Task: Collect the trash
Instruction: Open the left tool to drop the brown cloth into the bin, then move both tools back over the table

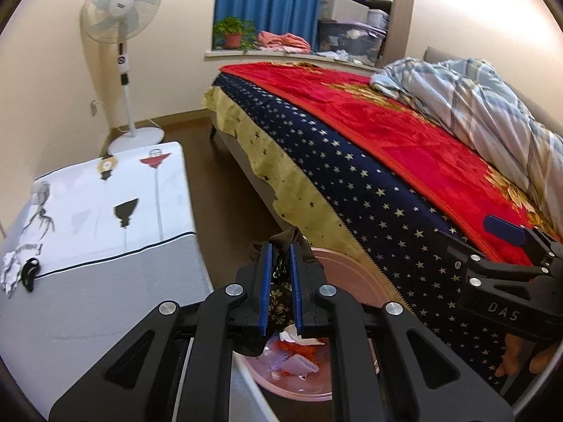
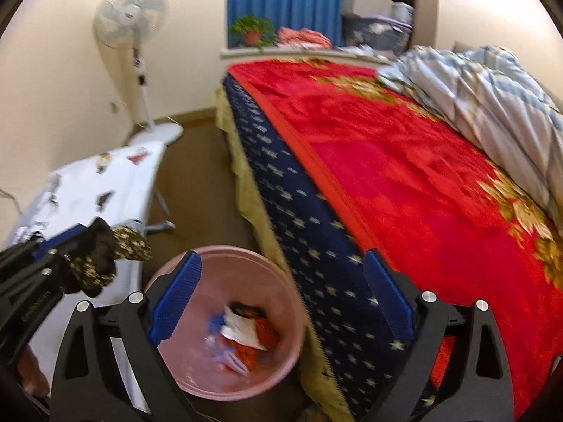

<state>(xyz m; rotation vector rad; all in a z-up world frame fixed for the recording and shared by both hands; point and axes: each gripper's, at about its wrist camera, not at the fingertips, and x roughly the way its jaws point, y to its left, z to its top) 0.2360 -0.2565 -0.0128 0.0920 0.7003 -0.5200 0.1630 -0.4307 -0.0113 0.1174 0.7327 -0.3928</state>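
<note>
My left gripper (image 1: 280, 292) is shut on a dark cloth with a gold flower print (image 1: 279, 302), held above the pink bin (image 1: 337, 281) on the floor beside the bed. The cloth also shows in the right wrist view (image 2: 105, 260), left of the bin (image 2: 281, 281). The bin holds white, red and blue trash (image 2: 242, 334). My right gripper (image 2: 281, 302) is open and empty, above the bin's right rim and the bed edge; it shows in the left wrist view (image 1: 510, 246). A crumpled white tissue (image 1: 10, 270) lies on the white table's near left corner.
A white cloth-covered table (image 1: 105, 211) stands left of the bin, with a small black item (image 1: 30, 274) by the tissue. The bed with a red blanket (image 1: 404, 133) and striped quilt (image 1: 485, 98) fills the right. A standing fan (image 1: 123, 35) is at the back left.
</note>
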